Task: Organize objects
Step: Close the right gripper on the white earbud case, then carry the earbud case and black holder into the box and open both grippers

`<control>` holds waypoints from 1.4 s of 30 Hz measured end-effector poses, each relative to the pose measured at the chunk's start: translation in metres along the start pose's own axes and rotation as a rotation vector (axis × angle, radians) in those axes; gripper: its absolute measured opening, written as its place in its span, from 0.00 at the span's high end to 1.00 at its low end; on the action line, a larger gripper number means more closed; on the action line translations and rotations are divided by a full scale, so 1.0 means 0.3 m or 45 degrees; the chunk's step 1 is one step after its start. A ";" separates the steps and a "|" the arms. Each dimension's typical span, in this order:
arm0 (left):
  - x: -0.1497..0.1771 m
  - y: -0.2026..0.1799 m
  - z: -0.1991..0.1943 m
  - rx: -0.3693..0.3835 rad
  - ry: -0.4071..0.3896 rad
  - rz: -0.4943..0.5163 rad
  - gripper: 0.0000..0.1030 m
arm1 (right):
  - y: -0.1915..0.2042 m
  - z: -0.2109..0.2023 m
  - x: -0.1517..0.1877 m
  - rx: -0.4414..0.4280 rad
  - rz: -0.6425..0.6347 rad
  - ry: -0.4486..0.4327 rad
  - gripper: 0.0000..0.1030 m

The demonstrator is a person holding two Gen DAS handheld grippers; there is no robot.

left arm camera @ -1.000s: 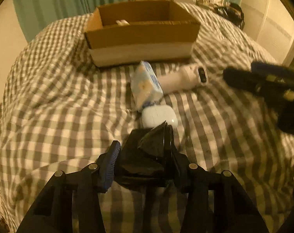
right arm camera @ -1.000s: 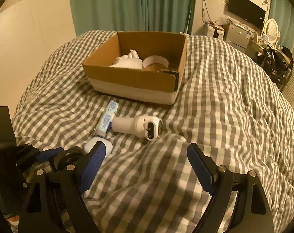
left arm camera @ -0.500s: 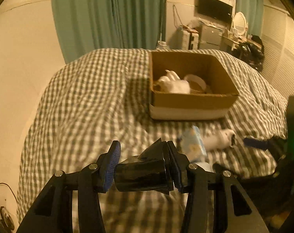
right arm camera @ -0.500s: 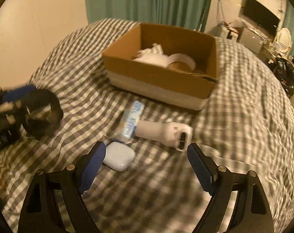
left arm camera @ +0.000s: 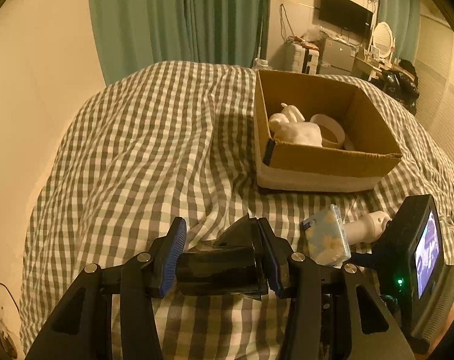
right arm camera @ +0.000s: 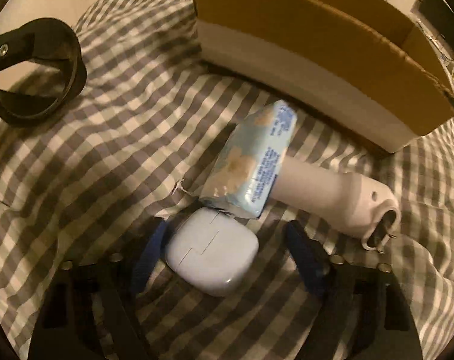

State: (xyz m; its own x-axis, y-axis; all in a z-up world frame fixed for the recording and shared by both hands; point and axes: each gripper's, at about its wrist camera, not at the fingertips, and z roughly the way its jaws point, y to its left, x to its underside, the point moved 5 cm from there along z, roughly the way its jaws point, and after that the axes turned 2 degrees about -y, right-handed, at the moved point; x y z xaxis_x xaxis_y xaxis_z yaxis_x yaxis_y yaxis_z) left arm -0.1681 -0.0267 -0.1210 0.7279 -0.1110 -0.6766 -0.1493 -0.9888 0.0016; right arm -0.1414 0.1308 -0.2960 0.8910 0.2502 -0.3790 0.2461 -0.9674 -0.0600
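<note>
My left gripper [left arm camera: 224, 265] is shut on a black plastic cup-like piece [left arm camera: 219, 273] and holds it above the checked bed; the piece also shows at the upper left of the right wrist view [right arm camera: 37, 72]. My right gripper [right arm camera: 227, 255] is open, low over the bed, its fingers either side of a white rounded case [right arm camera: 212, 253]. A light blue tissue pack [right arm camera: 254, 165] leans on a white handheld device [right arm camera: 335, 198] just beyond the case. The cardboard box [left arm camera: 326, 156] holds a white soft item [left arm camera: 296, 127] and a tape roll [left arm camera: 329, 130].
The checked bedspread [left arm camera: 143, 150] is rumpled into folds. The right gripper's body with a lit screen [left arm camera: 419, 258] sits at the right of the left wrist view. Green curtains, a wall and furniture stand behind the bed.
My right gripper has dropped down and forward so its open fingers now flank the white case. My left gripper has lifted the black piece and swung left, away from the other objects.
</note>
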 end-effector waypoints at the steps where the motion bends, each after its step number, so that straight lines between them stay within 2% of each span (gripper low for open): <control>1: 0.006 -0.004 0.002 0.008 0.004 0.002 0.53 | 0.003 0.003 0.002 0.001 -0.005 0.006 0.32; 3: 0.022 -0.019 0.009 0.052 0.033 0.005 0.53 | 0.014 0.000 0.006 -0.009 -0.015 0.005 0.45; 12: 0.041 -0.036 -0.031 0.082 0.031 0.006 0.53 | 0.016 -0.110 0.030 0.061 -0.016 -0.084 0.45; 18: 0.014 -0.052 -0.101 0.074 -0.014 0.032 0.53 | 0.000 -0.220 0.044 0.074 0.008 -0.153 0.45; 20: -0.010 -0.050 -0.137 0.078 -0.038 0.030 0.53 | -0.018 -0.284 0.037 0.051 0.021 -0.197 0.45; 26: -0.114 -0.074 -0.226 0.076 -0.126 0.053 0.53 | -0.063 -0.464 -0.014 0.098 0.041 -0.320 0.45; 31: -0.213 -0.104 -0.276 0.113 -0.176 0.050 0.53 | -0.114 -0.604 -0.104 0.121 0.081 -0.425 0.45; 36: -0.324 -0.151 -0.298 0.140 -0.232 0.069 0.53 | -0.173 -0.730 -0.203 0.158 0.092 -0.500 0.45; 42: -0.429 -0.196 -0.285 0.154 -0.273 0.082 0.53 | -0.251 -0.819 -0.314 0.139 0.134 -0.584 0.45</control>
State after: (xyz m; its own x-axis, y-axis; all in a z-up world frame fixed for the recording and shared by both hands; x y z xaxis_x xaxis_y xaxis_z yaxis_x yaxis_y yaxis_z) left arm -0.1959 0.0372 0.0289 0.5577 -0.1368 -0.8187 -0.2790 -0.9598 -0.0296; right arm -0.1502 0.1900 -0.0287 0.6424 0.1310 -0.7551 0.1001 -0.9912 -0.0867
